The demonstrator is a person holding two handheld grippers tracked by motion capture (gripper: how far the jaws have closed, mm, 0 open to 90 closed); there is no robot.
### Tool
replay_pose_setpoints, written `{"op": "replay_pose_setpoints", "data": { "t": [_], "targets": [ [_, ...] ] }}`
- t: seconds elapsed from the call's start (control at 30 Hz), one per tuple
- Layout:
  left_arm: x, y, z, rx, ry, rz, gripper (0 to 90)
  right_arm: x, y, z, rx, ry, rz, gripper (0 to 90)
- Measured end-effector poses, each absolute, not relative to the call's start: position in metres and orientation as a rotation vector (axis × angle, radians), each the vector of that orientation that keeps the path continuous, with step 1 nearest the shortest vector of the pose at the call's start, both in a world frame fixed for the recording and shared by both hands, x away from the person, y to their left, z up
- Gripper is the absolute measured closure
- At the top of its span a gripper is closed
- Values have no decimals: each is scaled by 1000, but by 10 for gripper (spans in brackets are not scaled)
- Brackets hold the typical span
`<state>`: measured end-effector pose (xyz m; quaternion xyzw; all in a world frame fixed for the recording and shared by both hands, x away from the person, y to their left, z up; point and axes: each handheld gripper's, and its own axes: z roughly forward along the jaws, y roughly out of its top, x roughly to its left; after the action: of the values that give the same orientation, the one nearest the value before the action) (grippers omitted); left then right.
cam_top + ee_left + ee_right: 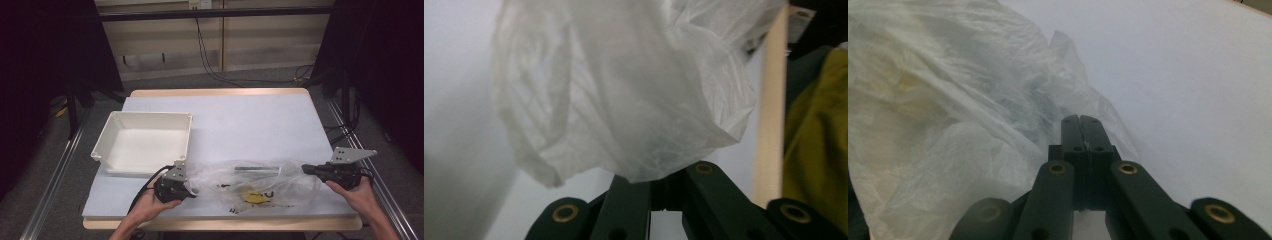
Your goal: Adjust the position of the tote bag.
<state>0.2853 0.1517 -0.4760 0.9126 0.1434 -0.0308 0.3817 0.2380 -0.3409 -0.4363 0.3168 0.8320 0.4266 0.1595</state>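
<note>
High view: plastic bag (pixel 255 186) between both claws.

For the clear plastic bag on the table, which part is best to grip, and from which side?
Probably its two ends, from the sides. The plastic bag lies flat and spread sideways, and its film gathers at each end. The left gripper and the right gripper are each shut on one such end.
</note>
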Motion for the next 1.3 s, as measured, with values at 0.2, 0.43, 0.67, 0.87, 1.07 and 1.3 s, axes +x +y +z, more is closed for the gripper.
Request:
{"op": "replay_pose_setpoints", "data": {
  "t": [0.2,0.43,0.67,0.87,1.07,1.3],
  "targets": [
    [286,156,-478,2314,395,-73,900,243,-340,-454,953,2399,1130,900],
    [281,159,-472,2244,399,-108,900,241,-340,-446,943,2369,1218,814],
    [278,170,-459,2154,407,-81,853,237,-342,-431,930,2309,1317,714],
    [275,176,-450,2110,447,-28,711,235,-340,-424,919,2285,1357,625],
    [271,187,-437,2061,480,28,592,230,-334,-411,886,2256,1399,597],
    [272,204,-415,1994,508,104,506,231,-328,-396,854,2224,1426,575]
  ]
}}
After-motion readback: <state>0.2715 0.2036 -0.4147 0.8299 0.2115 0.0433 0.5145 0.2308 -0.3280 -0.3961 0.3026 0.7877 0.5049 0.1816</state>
